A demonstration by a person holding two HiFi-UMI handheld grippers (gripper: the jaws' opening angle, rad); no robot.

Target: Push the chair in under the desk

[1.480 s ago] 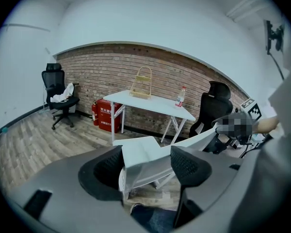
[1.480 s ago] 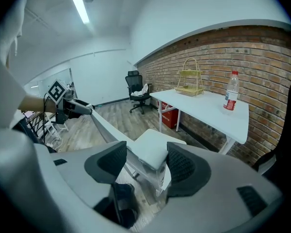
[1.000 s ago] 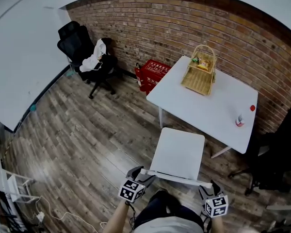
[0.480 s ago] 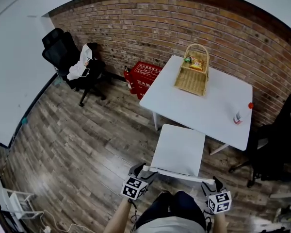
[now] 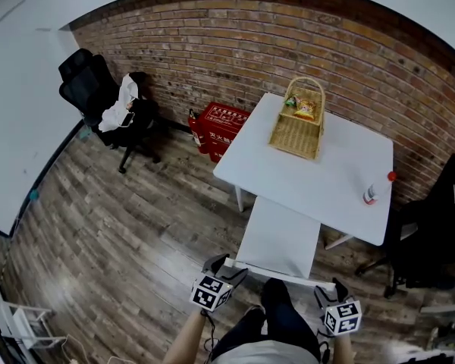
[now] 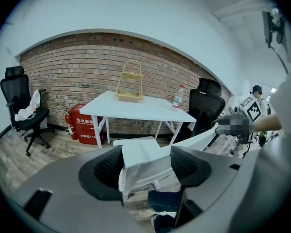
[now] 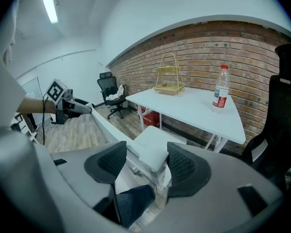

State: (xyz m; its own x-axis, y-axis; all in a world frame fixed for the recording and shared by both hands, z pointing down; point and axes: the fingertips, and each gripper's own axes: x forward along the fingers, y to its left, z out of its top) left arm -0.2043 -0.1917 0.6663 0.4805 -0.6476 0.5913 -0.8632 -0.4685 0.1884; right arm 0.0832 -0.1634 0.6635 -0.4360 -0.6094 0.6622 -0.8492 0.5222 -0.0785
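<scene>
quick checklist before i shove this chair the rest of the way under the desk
1. Left gripper clamped on the white chair's backrest end: ok.
2. Right gripper clamped on the other backrest end: ok.
3. Seat lined up between the white desk's front legs: ok; its front edge sits under the top.
4. Space under the desk free: cannot tell, the top hides it.
5. Bottle upright, wicker basket well back from the near edge: ok.
6. Black office chair apart from the white chair: ok.
</scene>
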